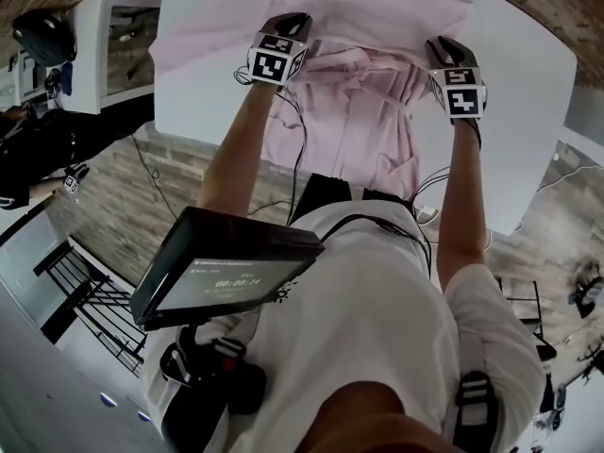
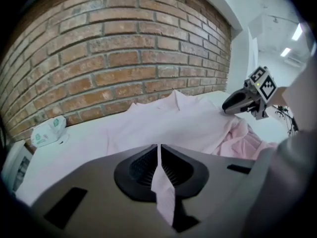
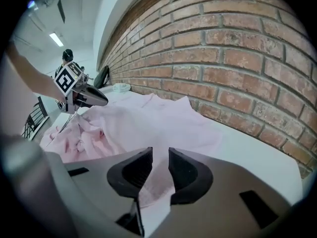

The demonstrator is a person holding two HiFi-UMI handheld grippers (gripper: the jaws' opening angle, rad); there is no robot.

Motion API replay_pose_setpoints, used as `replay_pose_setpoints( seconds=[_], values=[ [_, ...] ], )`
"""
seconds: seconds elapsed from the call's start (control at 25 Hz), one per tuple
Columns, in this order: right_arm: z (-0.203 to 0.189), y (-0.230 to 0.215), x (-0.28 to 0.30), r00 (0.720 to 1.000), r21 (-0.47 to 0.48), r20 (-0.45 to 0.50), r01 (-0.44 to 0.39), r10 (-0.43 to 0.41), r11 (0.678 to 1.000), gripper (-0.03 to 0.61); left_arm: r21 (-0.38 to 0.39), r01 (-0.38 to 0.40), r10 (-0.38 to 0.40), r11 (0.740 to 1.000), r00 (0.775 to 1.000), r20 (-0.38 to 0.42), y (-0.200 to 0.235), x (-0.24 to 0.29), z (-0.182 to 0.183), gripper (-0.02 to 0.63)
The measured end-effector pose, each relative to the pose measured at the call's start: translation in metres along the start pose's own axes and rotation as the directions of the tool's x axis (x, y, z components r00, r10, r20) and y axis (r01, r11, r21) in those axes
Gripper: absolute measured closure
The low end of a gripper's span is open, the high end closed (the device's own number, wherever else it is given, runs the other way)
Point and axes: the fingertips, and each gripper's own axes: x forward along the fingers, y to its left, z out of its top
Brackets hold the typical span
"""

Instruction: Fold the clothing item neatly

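Closest to the head camera is the person's torso (image 1: 377,300) in a white top, with a dark screen (image 1: 226,262) mounted just at its left. Both bare forearms (image 1: 241,149) reach forward from there to the white worktop (image 1: 528,83), each carrying one set of tongs.

A pale pink shirt (image 1: 359,130) lies on the worktop. Its collar (image 2: 176,95) end lies flat toward the brick wall (image 2: 124,58). The near part is bunched into folds between the two tongs. The lowest part hangs over the worktop's near edge in front of the person.

The left tongs (image 1: 293,17) are at the shirt's left side, pointing down and away. Their jaws are clenched almost fully together on a thin fold of the pink cloth, which shows as a narrow strip between the pads.

The right tongs (image 1: 442,43) are at the shirt's right side, about level with the left ones and well apart from them. Their jaws stand a little apart, with a thicker wad of the shirt filling the gap and both pads pressing on it, so they too grasp the shirt.

A small white and green packet (image 2: 47,132) lies on the worktop near the wall, well to the left of the shirt.
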Motion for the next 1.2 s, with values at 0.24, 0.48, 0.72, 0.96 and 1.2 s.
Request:
replay_pose_setpoints(
  seconds=[0.24, 0.48, 0.72, 0.96, 1.2],
  values=[
    [0.035, 0.027, -0.021, 0.994, -0.080, 0.089, -0.060, 0.067, 0.995, 0.480, -0.072, -0.091, 0.099, 0.993, 0.988, 0.115, 0.004, -0.072, 0.017, 0.597],
    [0.055, 0.062, -0.051, 0.990, -0.103, 0.130, -0.038, 0.052, 0.994, 0.524, -0.065, -0.072, 0.082, 0.995, 0.983, 0.167, -0.021, -0.122, 0.018, 0.612],
    [0.064, 0.111, -0.112, 0.984, -0.093, 0.178, 0.047, -0.030, 0.995, 0.574, 0.006, 0.020, -0.021, 1.000, 0.978, 0.208, -0.067, -0.183, 0.000, 0.612],
    [0.059, 0.182, -0.177, 0.974, -0.096, 0.221, 0.079, -0.056, 0.992, 0.574, 0.044, 0.101, -0.109, 0.994, 0.961, 0.255, -0.104, -0.259, -0.034, 0.612],
    [0.075, 0.253, -0.224, 0.958, -0.100, 0.286, 0.042, -0.012, 0.994, 0.574, 0.113, 0.092, -0.124, 0.989, 0.942, 0.312, -0.110, -0.333, -0.061, 0.612]
  ],
)
